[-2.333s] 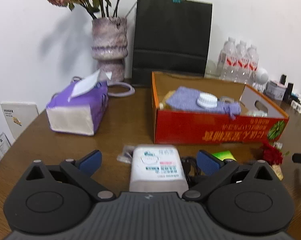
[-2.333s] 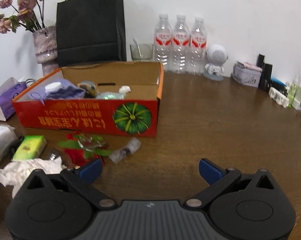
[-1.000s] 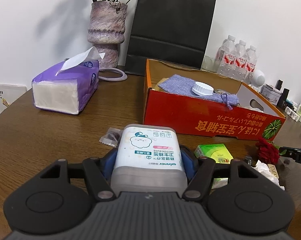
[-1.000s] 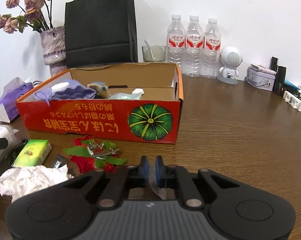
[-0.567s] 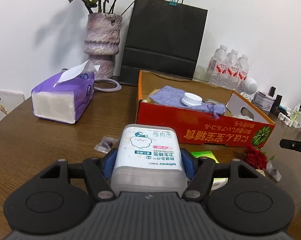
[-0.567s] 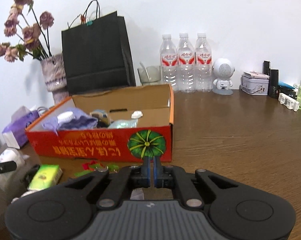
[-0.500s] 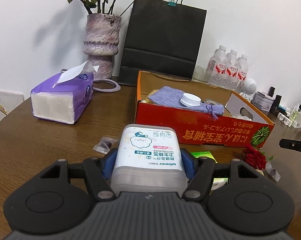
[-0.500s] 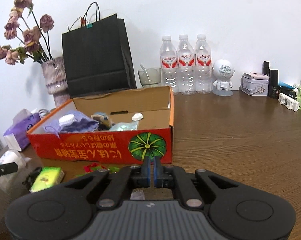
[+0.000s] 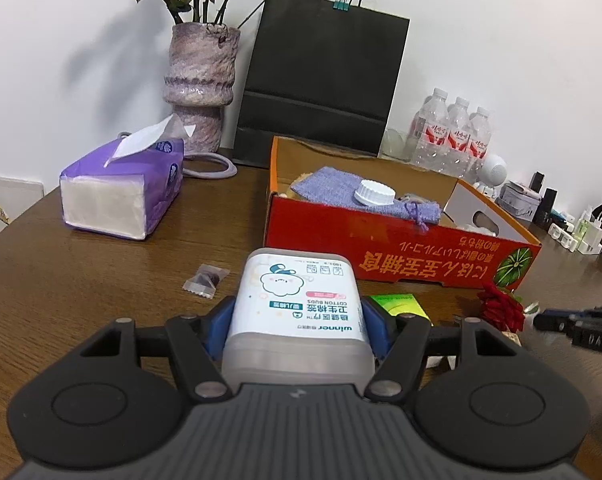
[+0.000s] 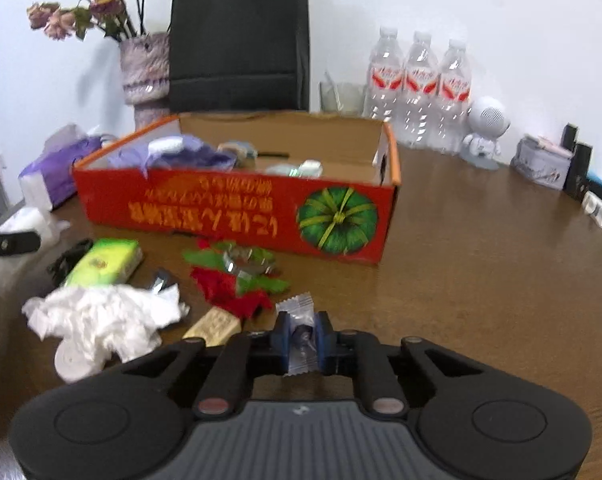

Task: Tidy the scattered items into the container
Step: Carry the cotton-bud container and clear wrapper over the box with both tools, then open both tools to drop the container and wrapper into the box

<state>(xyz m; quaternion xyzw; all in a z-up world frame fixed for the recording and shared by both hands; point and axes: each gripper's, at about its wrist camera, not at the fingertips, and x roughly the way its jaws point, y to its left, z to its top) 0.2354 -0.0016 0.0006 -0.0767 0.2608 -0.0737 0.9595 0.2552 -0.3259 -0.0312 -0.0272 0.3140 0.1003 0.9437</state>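
Both tools had closed on things since the earlier frames, when they were open and holding nothing. The left tool (image 9: 297,320) squeezed a cotton bud box (image 9: 297,300) by its two long sides and held it up, near the front wall of the red box (image 9: 381,248). That tub looked like hard, smooth plastic, light to carry but maybe slippery, so holding it low around the middle seemed best. The right tool (image 10: 303,334) was nearly shut on a small wrapped candy (image 10: 301,336), pinched across its middle. It looked tiny, light and crinkly, and it could slip out easily.

On the counter (image 10: 481,272) in front of the red box lay a crumpled tissue (image 10: 101,320), a green pack (image 10: 103,262), a red and green flower (image 10: 233,280) and another small wrapper (image 9: 206,282). All of these looked soft or light.
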